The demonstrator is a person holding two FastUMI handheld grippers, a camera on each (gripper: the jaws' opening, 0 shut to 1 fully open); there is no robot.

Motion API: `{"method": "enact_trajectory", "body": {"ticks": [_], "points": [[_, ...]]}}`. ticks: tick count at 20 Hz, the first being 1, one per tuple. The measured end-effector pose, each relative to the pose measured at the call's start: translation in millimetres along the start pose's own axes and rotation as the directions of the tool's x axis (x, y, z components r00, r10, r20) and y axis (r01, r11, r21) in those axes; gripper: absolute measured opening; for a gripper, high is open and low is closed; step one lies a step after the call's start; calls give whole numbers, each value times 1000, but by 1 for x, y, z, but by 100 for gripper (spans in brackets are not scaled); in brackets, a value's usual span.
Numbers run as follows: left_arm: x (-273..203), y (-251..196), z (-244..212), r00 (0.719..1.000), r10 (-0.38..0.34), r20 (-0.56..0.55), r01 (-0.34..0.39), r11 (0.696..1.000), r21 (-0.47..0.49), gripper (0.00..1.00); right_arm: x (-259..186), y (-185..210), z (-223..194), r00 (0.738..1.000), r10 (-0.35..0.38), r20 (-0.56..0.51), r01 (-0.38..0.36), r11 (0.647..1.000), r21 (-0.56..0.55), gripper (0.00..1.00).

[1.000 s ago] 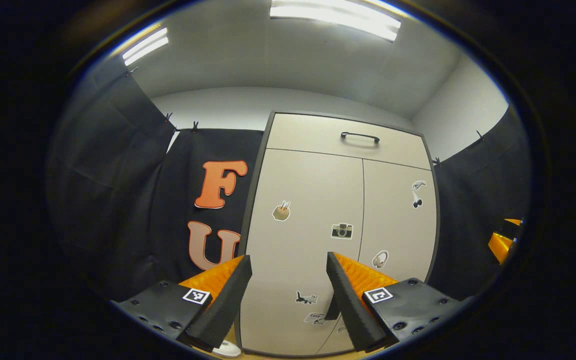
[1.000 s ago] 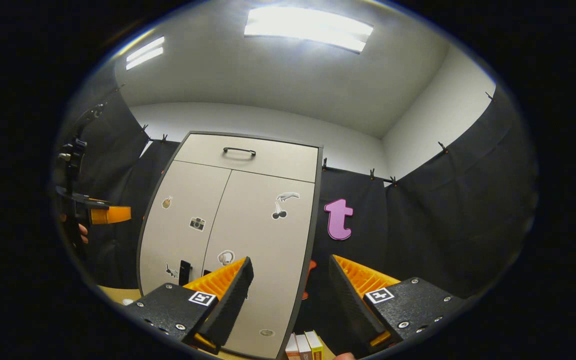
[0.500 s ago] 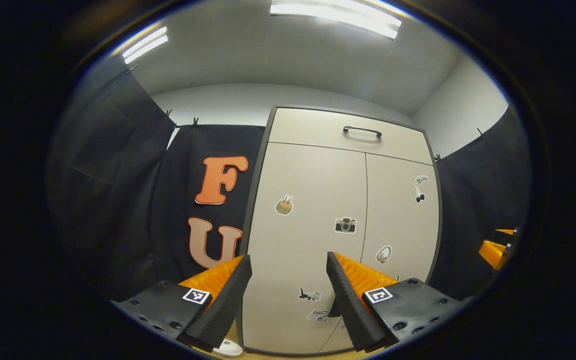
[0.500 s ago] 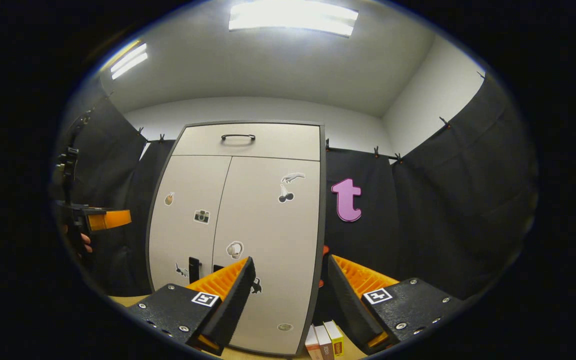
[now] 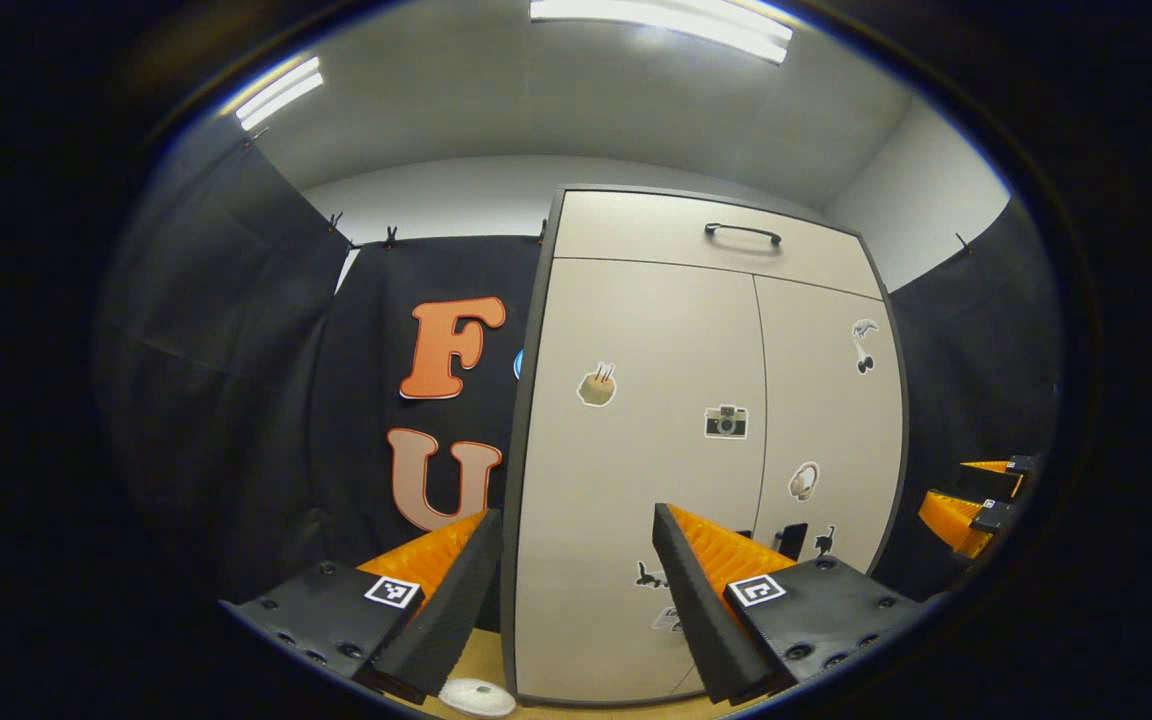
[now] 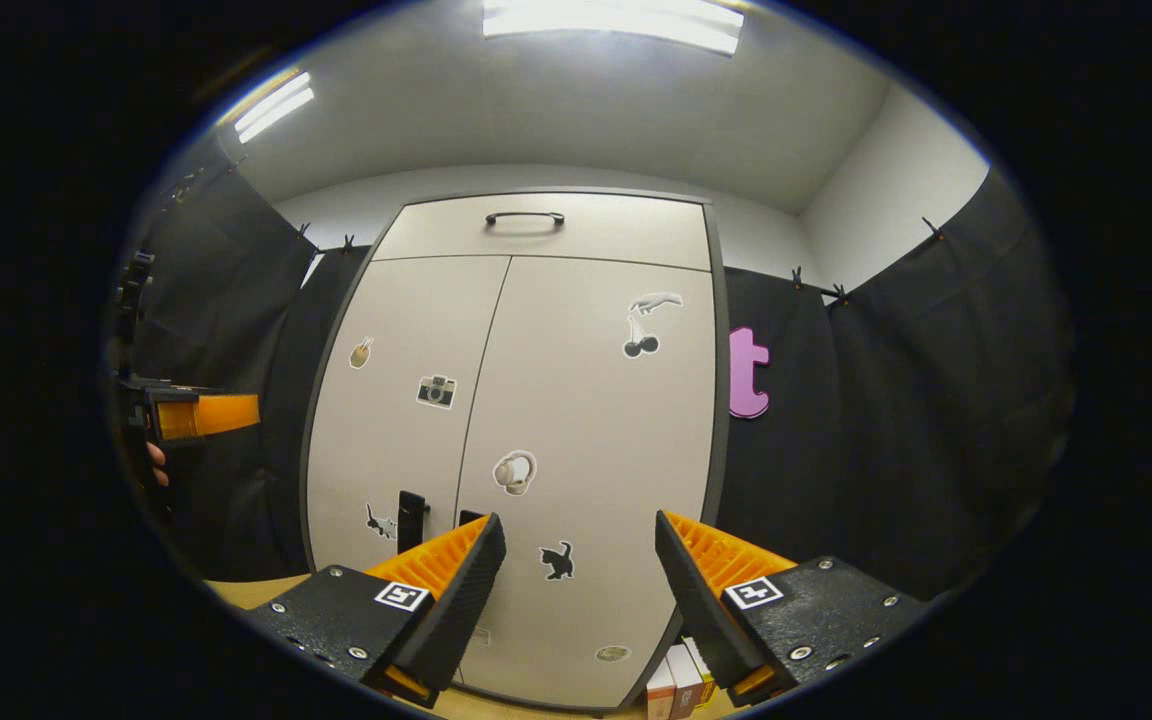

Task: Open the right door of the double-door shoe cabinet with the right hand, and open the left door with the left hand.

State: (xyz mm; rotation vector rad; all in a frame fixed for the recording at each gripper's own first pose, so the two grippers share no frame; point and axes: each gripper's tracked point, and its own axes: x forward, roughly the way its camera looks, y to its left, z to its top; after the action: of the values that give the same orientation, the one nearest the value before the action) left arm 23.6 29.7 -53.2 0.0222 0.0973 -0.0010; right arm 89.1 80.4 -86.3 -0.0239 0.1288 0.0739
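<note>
Before shut shoe cabinet (image 6: 576, 400) — apart | left gripper (image 5: 576, 560) spread wide | right gripper (image 6: 576, 565) spread wide

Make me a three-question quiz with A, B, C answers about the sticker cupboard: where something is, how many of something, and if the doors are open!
1. Where is the cherries sticker?
A. right door
B. left door
C. top drawer

2. How many stickers does the left door show in the right gripper view?
A. one
B. three
C. six

3. How are the cabinet's two doors?
A. both open
B. one open
C. both shut

Answers:
1. A, it sits high on the right door.
2. B, a cup-like one, a camera and a small dark animal.
3. C, both lie flush, with the right gripper and left gripper open and short of them.
</note>
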Motion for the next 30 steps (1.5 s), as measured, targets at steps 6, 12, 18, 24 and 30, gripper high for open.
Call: {"method": "enact_trajectory", "body": {"ticks": [6, 12, 18, 24, 30], "points": [[8, 39, -14, 999, 46, -13, -45, 999, 27, 96, 53, 37, -47, 990, 51, -133, -41, 996, 78, 94], [23, 52, -39, 997, 21, -70, -22, 1000, -13, 96, 78, 73, -93, 966, 80, -244, -61, 995, 84, 89], [28, 53, -49, 996, -31, -79, 27, 999, -44, 96, 99, 88, -121, 955, 61, -290, -40, 996, 77, 77], [32, 53, -57, 992, -74, -103, 68, 996, -61, 96, 113, 95, -128, 951, 43, -306, -6, 992, 122, 60], [33, 37, -61, 985, -123, -117, 117, 991, -57, 96, 123, 102, -133, 946, 40, -321, 22, 982, 187, 42]]}}
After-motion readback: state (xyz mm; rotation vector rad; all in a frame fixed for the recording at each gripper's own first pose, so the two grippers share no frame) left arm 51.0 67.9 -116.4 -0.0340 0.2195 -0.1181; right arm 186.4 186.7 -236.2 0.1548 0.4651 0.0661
